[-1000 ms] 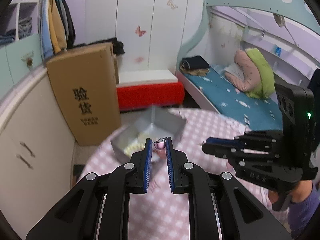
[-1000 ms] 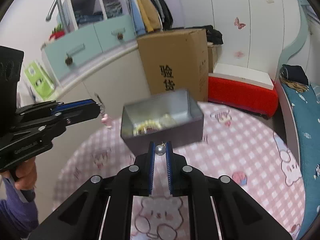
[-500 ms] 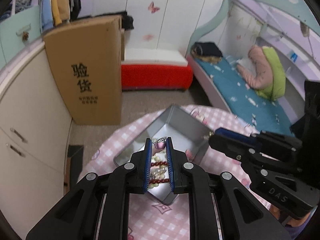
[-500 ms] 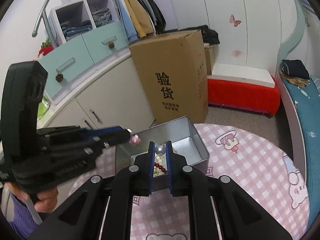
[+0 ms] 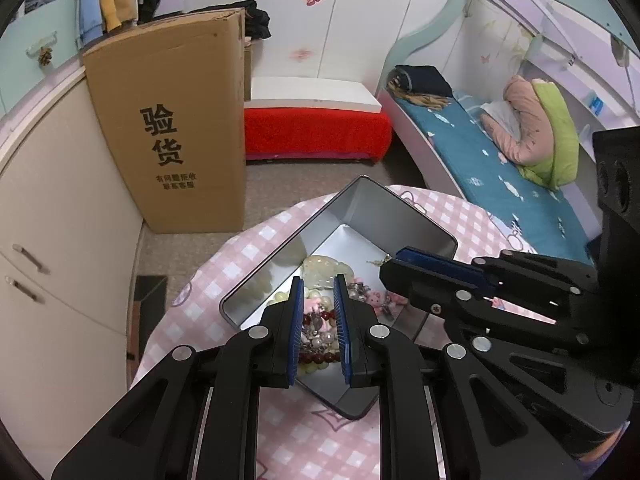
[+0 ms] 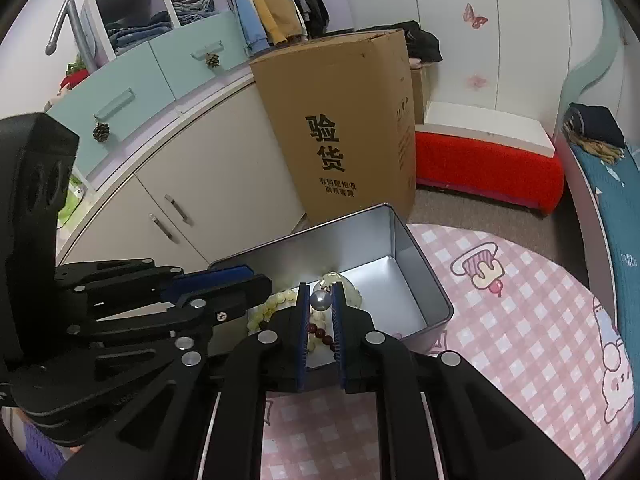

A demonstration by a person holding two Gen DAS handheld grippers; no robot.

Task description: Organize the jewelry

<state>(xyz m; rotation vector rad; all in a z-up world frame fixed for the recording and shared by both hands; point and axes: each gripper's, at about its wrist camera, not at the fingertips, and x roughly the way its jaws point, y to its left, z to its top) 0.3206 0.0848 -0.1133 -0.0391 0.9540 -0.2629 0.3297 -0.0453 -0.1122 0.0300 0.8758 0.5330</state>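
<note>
Both grippers hang over the open tin (image 5: 404, 216), which stands on the pink checked surface (image 6: 520, 304) and already holds a heap of beads (image 5: 320, 340) and a pale pendant (image 5: 326, 266).

The right gripper (image 6: 321, 300) has its jaws pinched narrow on a grey pearl (image 6: 321, 300), gripped at the very tips, right above the tin's inside. The left gripper (image 5: 318, 296) shows a narrow gap between its jaws; the clutter seen through that gap seems to lie in the tin below, so I cannot tell whether anything is held there (a thin hook or chain could hide against the heap).

The step in hand looks like the drop: the pearl piece is over the tin and ready to go in. The next move calls for parting the right jaws while the tips sit inside the rim, low enough that the pearl does not bounce off the wall, then lifting straight up so nothing snags. The two grippers are close together, so they need to back off without knocking each other or the tin.
</note>
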